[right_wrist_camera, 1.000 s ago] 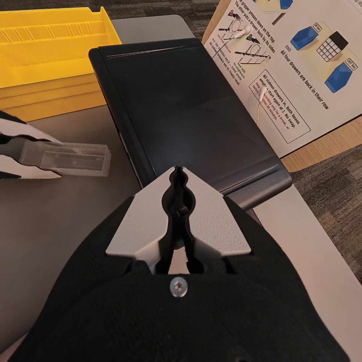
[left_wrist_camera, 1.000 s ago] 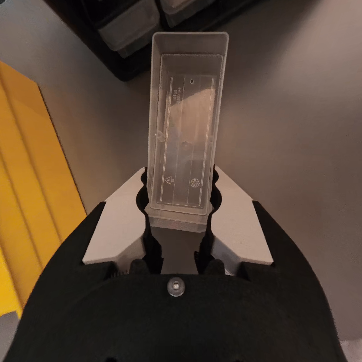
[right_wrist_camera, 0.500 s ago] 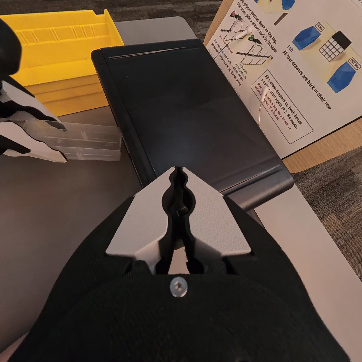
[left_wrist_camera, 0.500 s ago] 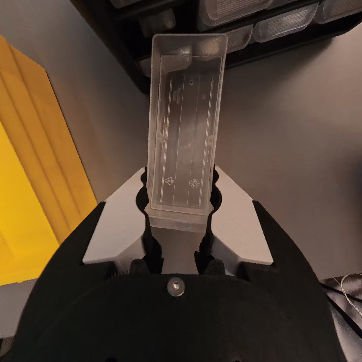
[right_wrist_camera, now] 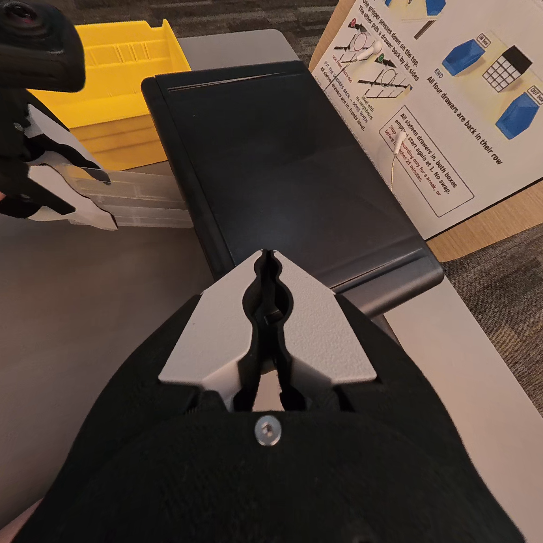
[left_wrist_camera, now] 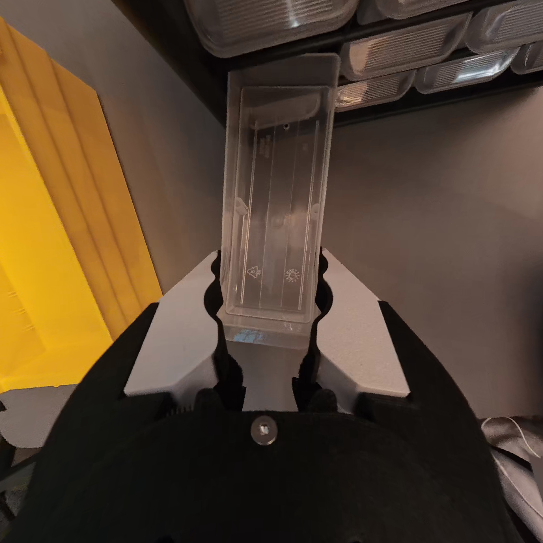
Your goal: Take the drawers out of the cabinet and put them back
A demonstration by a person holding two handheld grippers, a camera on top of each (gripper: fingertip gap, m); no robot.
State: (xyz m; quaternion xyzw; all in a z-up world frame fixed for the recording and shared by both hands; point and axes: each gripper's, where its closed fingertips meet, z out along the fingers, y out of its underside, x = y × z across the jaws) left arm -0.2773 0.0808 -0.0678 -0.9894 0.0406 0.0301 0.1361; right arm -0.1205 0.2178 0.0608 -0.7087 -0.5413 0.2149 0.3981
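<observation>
My left gripper (left_wrist_camera: 269, 258) is shut on a clear plastic drawer (left_wrist_camera: 279, 188), holding it by its near end, long axis pointing at the front of the black cabinet (left_wrist_camera: 188, 58). The drawer's far end is right at the cabinet's lower left corner. Clear drawer fronts (left_wrist_camera: 382, 50) fill the rows to the right. In the right wrist view the left gripper (right_wrist_camera: 88, 199) holds the drawer (right_wrist_camera: 147, 199) against the cabinet's front edge. My right gripper (right_wrist_camera: 268, 252) is shut and empty, resting at the near edge of the cabinet's top (right_wrist_camera: 279, 164).
A yellow bin (left_wrist_camera: 44, 235) stands left of the cabinet, also in the right wrist view (right_wrist_camera: 117, 88). An instruction sheet (right_wrist_camera: 440, 88) on a wooden board lies right of the cabinet. All stand on a grey table (right_wrist_camera: 88, 293); carpet lies beyond. There is about 25 cm between the tips of the two grippers.
My left gripper has carried the drawer forward to the cabinet front; its far end now reaches the cabinet. The right gripper has stayed on the cabinet top.
</observation>
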